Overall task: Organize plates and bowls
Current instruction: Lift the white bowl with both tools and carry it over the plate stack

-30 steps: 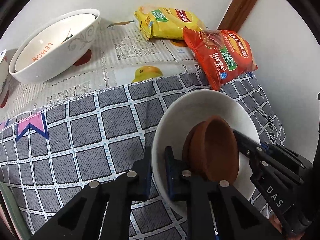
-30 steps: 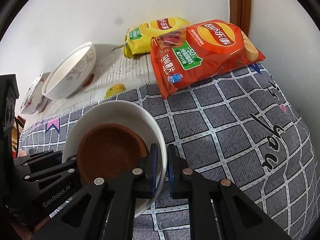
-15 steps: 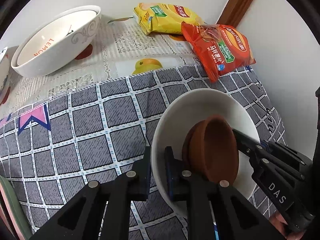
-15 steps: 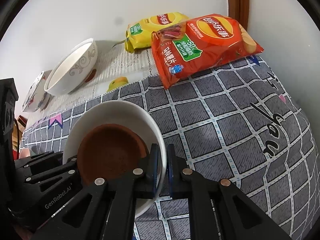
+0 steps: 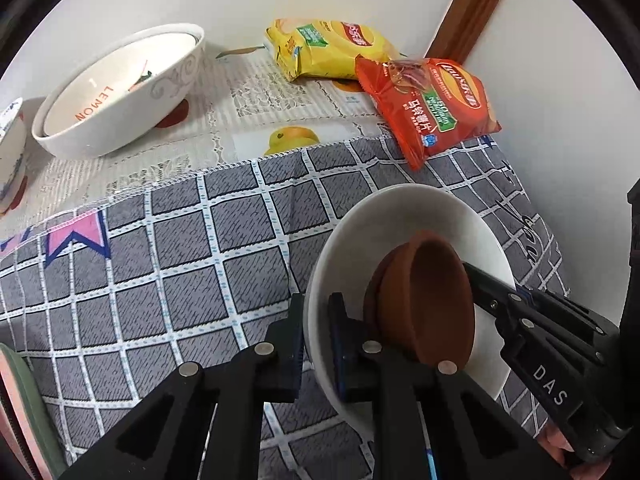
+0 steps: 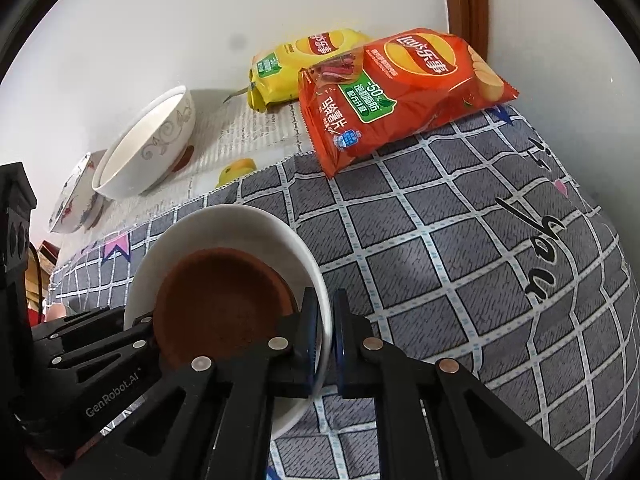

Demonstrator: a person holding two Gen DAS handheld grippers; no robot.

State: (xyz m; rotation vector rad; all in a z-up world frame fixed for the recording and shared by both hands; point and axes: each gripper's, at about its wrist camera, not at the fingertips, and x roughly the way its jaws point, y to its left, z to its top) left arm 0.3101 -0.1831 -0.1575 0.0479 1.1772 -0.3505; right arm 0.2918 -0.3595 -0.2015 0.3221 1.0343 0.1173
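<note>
My left wrist camera sits just behind the left tongs (image 5: pixel 316 344) and looks forward and down over the checked cloth (image 5: pixel 168 264) toward the wall. It is close to the white plate (image 5: pixel 404 216). My right wrist camera looks along the right tongs (image 6: pixel 326 336) from the plate's (image 6: pixel 224 220) other side, facing the same wall. Both views share the plate, the brown bowl (image 5: pixel 432 300) (image 6: pixel 216 296), the red chip bag (image 5: pixel 432 108) (image 6: pixel 400 92), the yellow bag (image 5: pixel 328 46) (image 6: pixel 296 64) and the large white bowl (image 5: pixel 116 92) (image 6: pixel 148 144). Each view also catches the opposite tongs.
</note>
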